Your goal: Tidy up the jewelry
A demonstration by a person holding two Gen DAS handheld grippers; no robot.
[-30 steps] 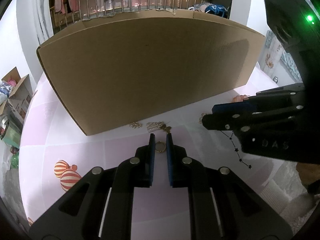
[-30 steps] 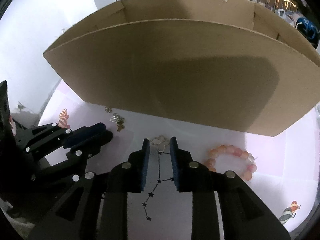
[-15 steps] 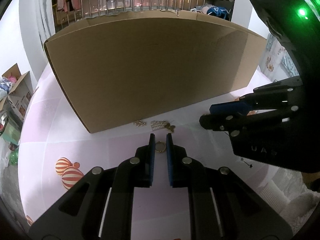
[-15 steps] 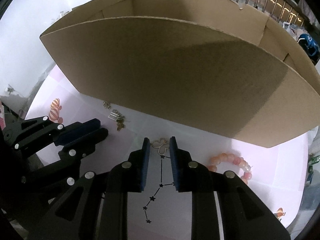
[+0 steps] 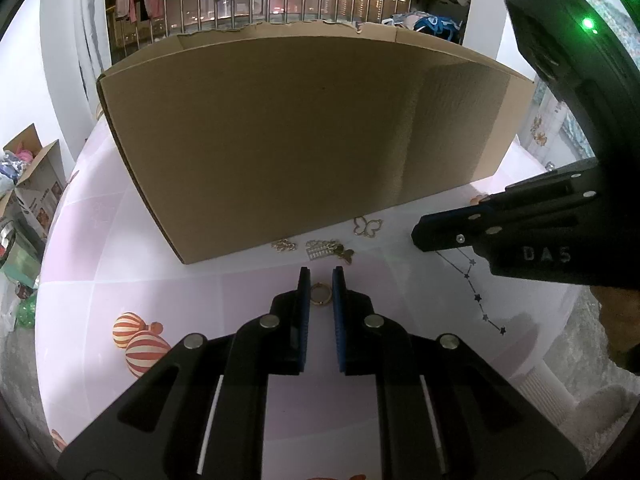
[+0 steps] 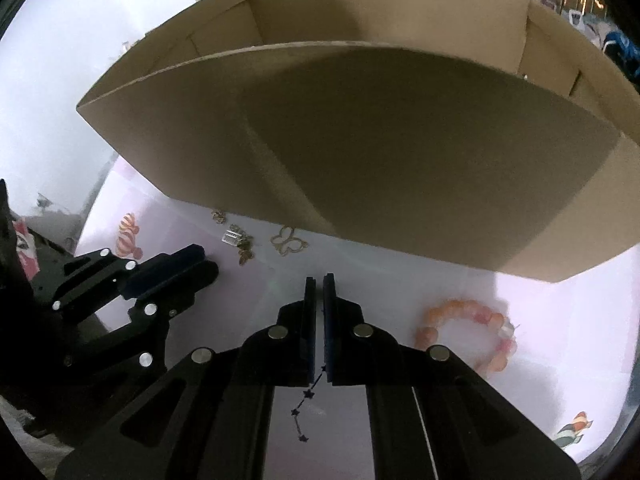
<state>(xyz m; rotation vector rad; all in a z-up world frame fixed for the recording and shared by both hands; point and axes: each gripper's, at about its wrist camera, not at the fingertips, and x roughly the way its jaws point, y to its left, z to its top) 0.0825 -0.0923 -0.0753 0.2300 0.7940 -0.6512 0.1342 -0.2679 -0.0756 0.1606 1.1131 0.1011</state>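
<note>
While left view hides it, bracelet (image 6: 468, 330) appears right.

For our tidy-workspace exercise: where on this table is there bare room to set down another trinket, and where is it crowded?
Free: the cloth left of the ring, between the box corner and the balloon print; also right of the bead bracelet. Crowded: along the box front, where charms, butterfly and star chain sit near left gripper and right gripper.
</note>
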